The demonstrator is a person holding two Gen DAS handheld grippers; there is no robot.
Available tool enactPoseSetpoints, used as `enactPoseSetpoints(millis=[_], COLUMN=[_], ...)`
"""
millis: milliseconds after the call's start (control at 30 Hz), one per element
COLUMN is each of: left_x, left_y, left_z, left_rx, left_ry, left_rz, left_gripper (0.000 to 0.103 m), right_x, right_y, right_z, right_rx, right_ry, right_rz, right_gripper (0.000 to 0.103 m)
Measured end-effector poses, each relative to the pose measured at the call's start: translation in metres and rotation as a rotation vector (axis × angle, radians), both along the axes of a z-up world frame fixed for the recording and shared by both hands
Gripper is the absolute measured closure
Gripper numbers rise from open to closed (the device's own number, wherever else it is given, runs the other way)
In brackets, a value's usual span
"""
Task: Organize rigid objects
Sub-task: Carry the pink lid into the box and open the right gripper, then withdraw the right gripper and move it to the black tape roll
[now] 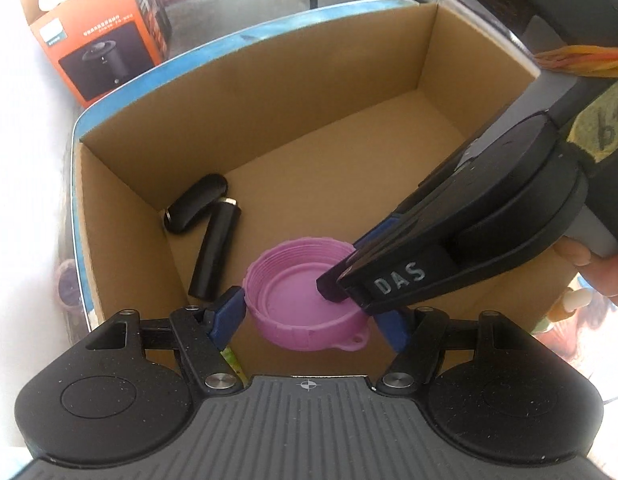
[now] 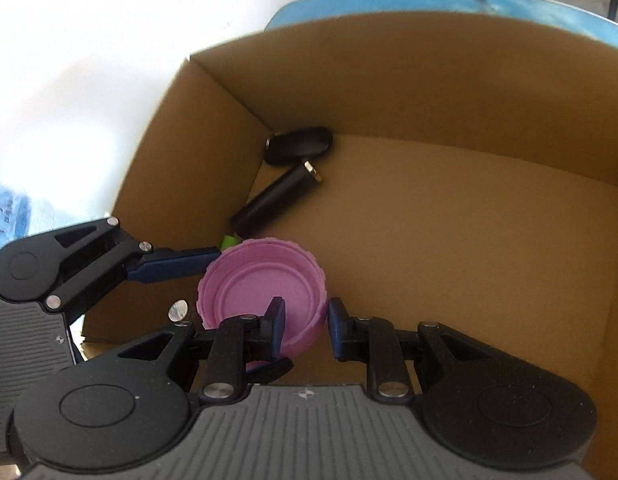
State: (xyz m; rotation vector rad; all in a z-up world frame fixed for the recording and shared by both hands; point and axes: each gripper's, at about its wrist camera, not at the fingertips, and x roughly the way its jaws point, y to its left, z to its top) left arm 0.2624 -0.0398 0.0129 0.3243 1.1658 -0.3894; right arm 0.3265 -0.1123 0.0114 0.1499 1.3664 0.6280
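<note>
**2 grippers, 1 pink lid over the box**

Both grip the pink screw lid (image 1: 305,292), hung over the cardboard box (image 1: 245,92), likely for dropping. Left gripper (image 1: 309,316) spans its full width; right gripper (image 2: 307,330) pinches 1 rim wall, nearly closed. 2 black cylinders (image 2: 279,198) lie cornered.

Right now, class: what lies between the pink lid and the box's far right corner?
Only bare cardboard floor of the box beyond the pink lid; the right wrist view shows it.
</note>
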Motion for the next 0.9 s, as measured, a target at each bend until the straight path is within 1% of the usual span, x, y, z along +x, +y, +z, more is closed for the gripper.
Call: enactPoseSetpoints(millis=[67,200,300,367,433,467,533,600,667,700,733,767,800,833,867,900], left_x=[0.002,0.002,0.004,0.003,-0.001,-0.003,-0.011,-0.023,-0.039,-0.05,-0.06,-0.071,-0.083,-0.094,-0.105,-0.117], left_y=[-0.001,-0.001,0.001,0.003,0.007,0.009,0.015,0.023,0.034,0.039,0.043,0.047,0.05,0.054,0.056,0.059], left_z=[-0.001,-0.003,-0.003,-0.001,0.007,0.012,0.026,0.043,0.061,0.069,0.077,0.083,0.088,0.091,0.091,0.092], left_rx=[0.003,-0.007,-0.024,-0.036,-0.067,-0.084,-0.119,-0.177,-0.266,-0.305,-0.335,-0.356,-0.376,-0.394,-0.407,-0.418], left_ry=[0.01,0.02,0.022,0.009,-0.011,-0.028,-0.092,-0.152,-0.215,-0.247,-0.279,-0.311,-0.347,-0.378,-0.406,-0.432], left_rz=[0.001,0.015,0.022,0.029,0.03,0.037,0.049,0.055,0.058,0.053,0.045,0.037,0.033,0.036,0.043,0.047], left_gripper=[0.033,0.033,0.032,0.032,0.032,0.031,0.029,0.023,0.018,0.015,0.012,0.009,0.007,0.006,0.006,0.006], right_x=[0.002,0.003,0.003,0.003,0.0,-0.003,-0.009,-0.019,-0.036,-0.046,-0.06,-0.073,-0.086,-0.1,-0.114,-0.13], right_y=[0.004,0.007,0.006,0.003,-0.003,-0.006,-0.016,-0.029,-0.043,-0.049,-0.056,-0.063,-0.069,-0.075,-0.081,-0.086], right_z=[-0.004,-0.007,-0.003,0.002,0.013,0.02,0.04,0.064,0.092,0.108,0.123,0.133,0.141,0.148,0.154,0.159], right_rx=[-0.01,-0.033,-0.032,-0.026,-0.009,0.001,0.035,0.075,0.119,0.138,0.15,0.154,0.156,0.155,0.155,0.152], right_ry=[0.028,0.045,0.039,0.031,-0.005,-0.03,-0.088,-0.148,-0.219,-0.262,-0.309,-0.354,-0.395,-0.431,-0.468,-0.514], right_rz=[0.018,0.036,0.038,0.032,0.024,0.021,-0.002,-0.03,-0.058,-0.073,-0.084,-0.093,-0.105,-0.121,-0.136,-0.148], right_gripper=[0.078,0.078,0.078,0.077,0.077,0.076,0.076,0.074,0.063,0.054,0.051,0.05,0.047,0.039,0.034,0.023])
